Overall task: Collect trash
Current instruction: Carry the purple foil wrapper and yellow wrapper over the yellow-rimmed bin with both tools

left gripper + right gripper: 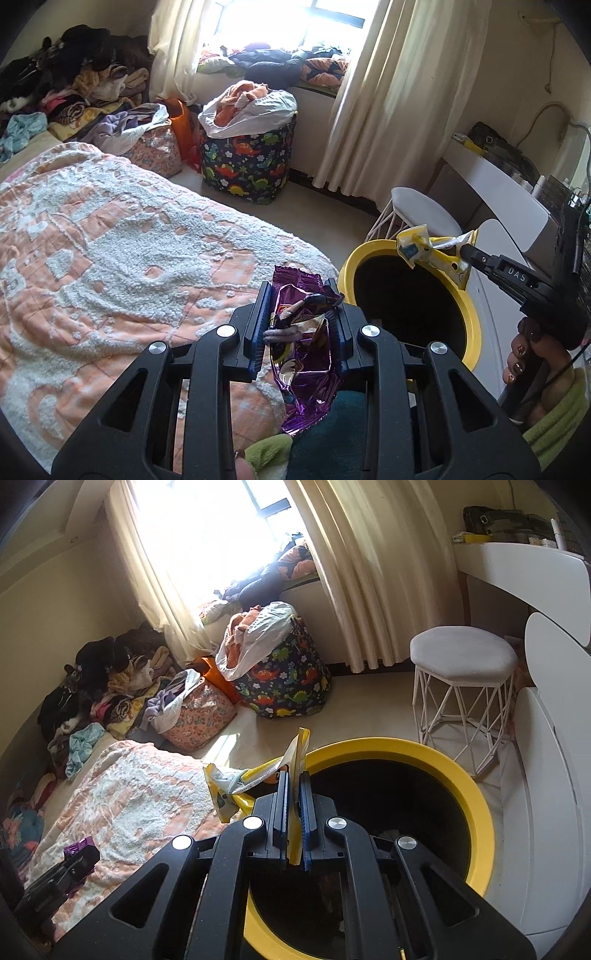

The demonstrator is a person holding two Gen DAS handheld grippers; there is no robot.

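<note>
My left gripper (pixel 301 295) is shut on a crumpled purple snack wrapper (pixel 304 354) and holds it above the edge of the bed, just left of the yellow-rimmed trash bin (pixel 471 314). My right gripper (pixel 294 775) is shut on a yellow and white wrapper (pixel 236 779) and holds it over the bin's near-left rim (pixel 476 805). The right gripper with its wrapper (pixel 421 245) also shows in the left wrist view, over the bin's far rim. The bin's inside is dark. The left gripper (pixel 79 849) shows at the lower left of the right wrist view.
A bed with an orange and white blanket (pixel 110 240) lies left of the bin. A white stool (pixel 463 664) and a white desk (pixel 517 565) stand to the right. A dinosaur-print bag (pixel 288 686), a pink bag (pixel 199 716) and piled clothes (pixel 110 686) lie near the window.
</note>
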